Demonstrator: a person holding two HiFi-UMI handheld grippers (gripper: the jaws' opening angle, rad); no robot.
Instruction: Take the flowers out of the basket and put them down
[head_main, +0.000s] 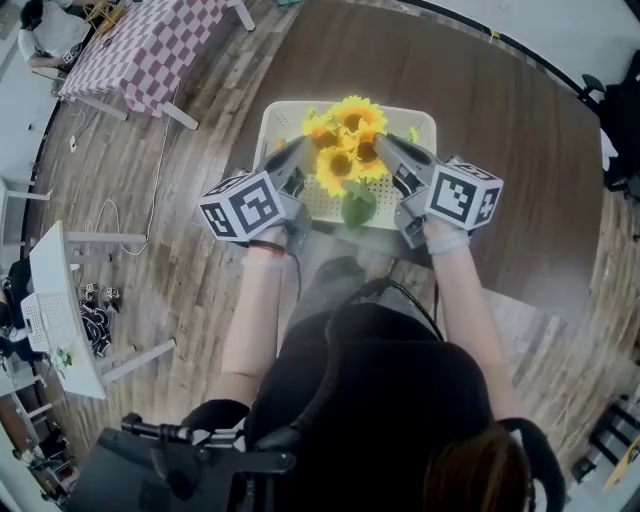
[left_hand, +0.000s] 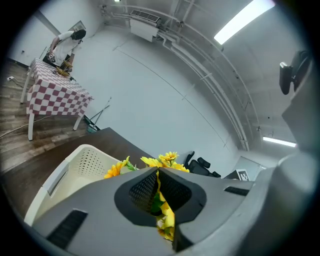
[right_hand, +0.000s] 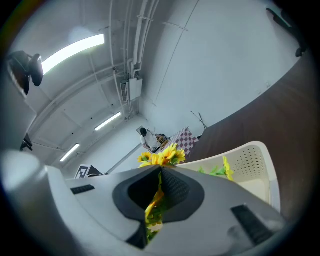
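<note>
A bunch of yellow sunflowers (head_main: 345, 140) with green leaves stands up over the cream perforated basket (head_main: 275, 112) on the dark brown table (head_main: 490, 110). My left gripper (head_main: 298, 152) comes in from the left and my right gripper (head_main: 385, 146) from the right; their tips meet the bunch on either side. In the left gripper view the jaws (left_hand: 157, 172) are shut with yellow petals and green caught in the slit, flowers (left_hand: 165, 160) and basket (left_hand: 85, 160) beyond. The right gripper (right_hand: 161, 172) shows the same, with flowers (right_hand: 162, 156) and basket (right_hand: 255, 160) behind. The stems are hidden.
A checkered-cloth table (head_main: 150, 50) with a person (head_main: 45, 35) at it stands far left on the wooden floor. A white desk (head_main: 60, 310) and cables lie at the left. Black chairs (left_hand: 202, 165) sit beyond the table.
</note>
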